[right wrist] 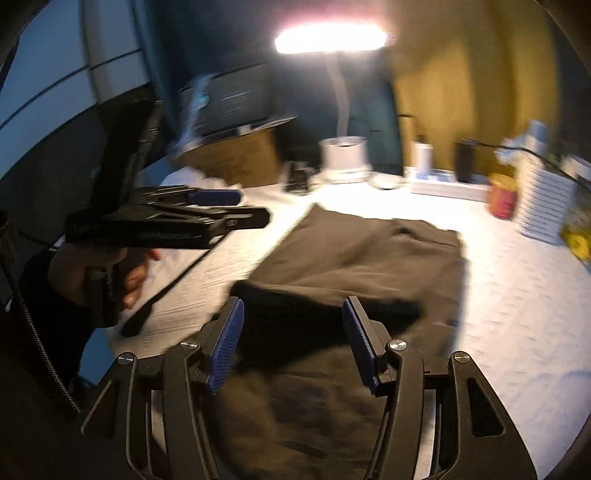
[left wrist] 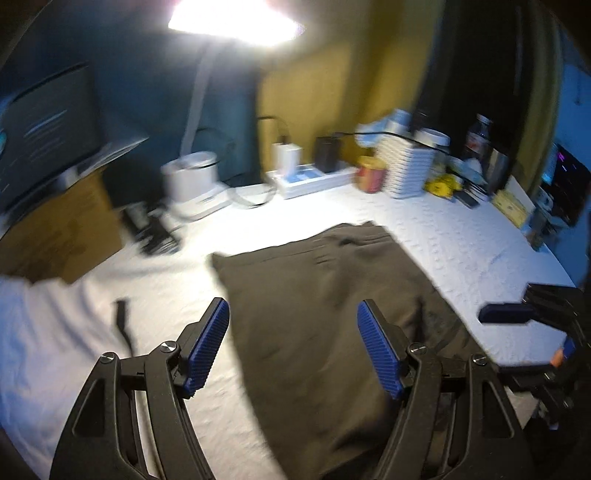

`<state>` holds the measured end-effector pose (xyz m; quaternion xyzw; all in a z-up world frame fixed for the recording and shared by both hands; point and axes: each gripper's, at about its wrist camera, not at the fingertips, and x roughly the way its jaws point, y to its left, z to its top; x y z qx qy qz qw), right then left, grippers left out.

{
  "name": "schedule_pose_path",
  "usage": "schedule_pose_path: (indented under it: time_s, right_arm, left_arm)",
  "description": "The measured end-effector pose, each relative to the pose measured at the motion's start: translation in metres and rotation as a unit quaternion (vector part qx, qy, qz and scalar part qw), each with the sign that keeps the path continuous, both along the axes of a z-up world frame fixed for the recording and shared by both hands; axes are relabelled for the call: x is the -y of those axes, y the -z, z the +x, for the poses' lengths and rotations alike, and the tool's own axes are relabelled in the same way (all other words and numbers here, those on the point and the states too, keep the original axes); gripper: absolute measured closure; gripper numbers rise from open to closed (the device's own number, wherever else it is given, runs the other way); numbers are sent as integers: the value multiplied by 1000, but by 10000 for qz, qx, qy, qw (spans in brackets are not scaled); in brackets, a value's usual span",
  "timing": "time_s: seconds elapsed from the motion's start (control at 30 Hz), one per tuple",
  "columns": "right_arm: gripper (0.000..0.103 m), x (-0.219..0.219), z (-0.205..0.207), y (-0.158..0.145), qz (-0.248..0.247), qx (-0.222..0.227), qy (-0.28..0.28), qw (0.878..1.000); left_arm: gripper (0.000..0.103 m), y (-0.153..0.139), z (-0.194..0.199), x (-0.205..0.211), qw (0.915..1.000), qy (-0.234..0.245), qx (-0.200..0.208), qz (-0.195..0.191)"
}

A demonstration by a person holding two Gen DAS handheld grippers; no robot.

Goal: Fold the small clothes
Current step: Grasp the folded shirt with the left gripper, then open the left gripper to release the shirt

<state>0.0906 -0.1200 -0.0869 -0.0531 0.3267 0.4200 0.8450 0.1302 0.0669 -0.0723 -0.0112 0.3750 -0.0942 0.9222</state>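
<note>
A dark garment (left wrist: 325, 295) is seen spread flat on the white textured tabletop (left wrist: 461, 251), its near part doubled over into a fold in the right wrist view (right wrist: 332, 295). The left tool (left wrist: 291, 343) is held above the garment with its blue-padded jaws spread apart and nothing between them. The right tool (right wrist: 291, 343) is likewise held released and empty over the near fold. A thin black strap (left wrist: 123, 325) lies on the tabletop just left of the garment. At the far edge are ranged a lit lamp (left wrist: 232, 18), a white tub (left wrist: 190, 173), a red can (left wrist: 371, 173) and a monitor (left wrist: 48, 129). Both views are blurred.
</note>
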Motion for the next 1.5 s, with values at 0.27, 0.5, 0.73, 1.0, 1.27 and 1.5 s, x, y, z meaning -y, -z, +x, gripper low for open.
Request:
schedule_pose_path:
  time_s: [0.27,0.5,0.73,1.0,1.27,1.5]
  right_arm:
    - [44,74,40,15,97,-130,1012,9947]
    - [44,116,67,32,187,-364,1576,9866]
    - [44,110,90,43,91,-476,1582,9862]
    - [44,71,127,47,-81,-568,1405,9884]
    - [44,42,178,53,-165,-875,1391,9863]
    - [81,33,225,74,241,-1507,1223,9807]
  left_arm:
    - [31,19,35,83,9902,1074,-496,741]
    - [58,62,47,114,9668,1640,-949,1716]
    - [95,52,50,71,9838,1100,-616,1271]
    - [96,58,65,-13,9986,179,-403,307]
    - [96,72,65,-32,9989,152,-423,-142]
    - [96,77,65,-46,9976,204,-466,-468]
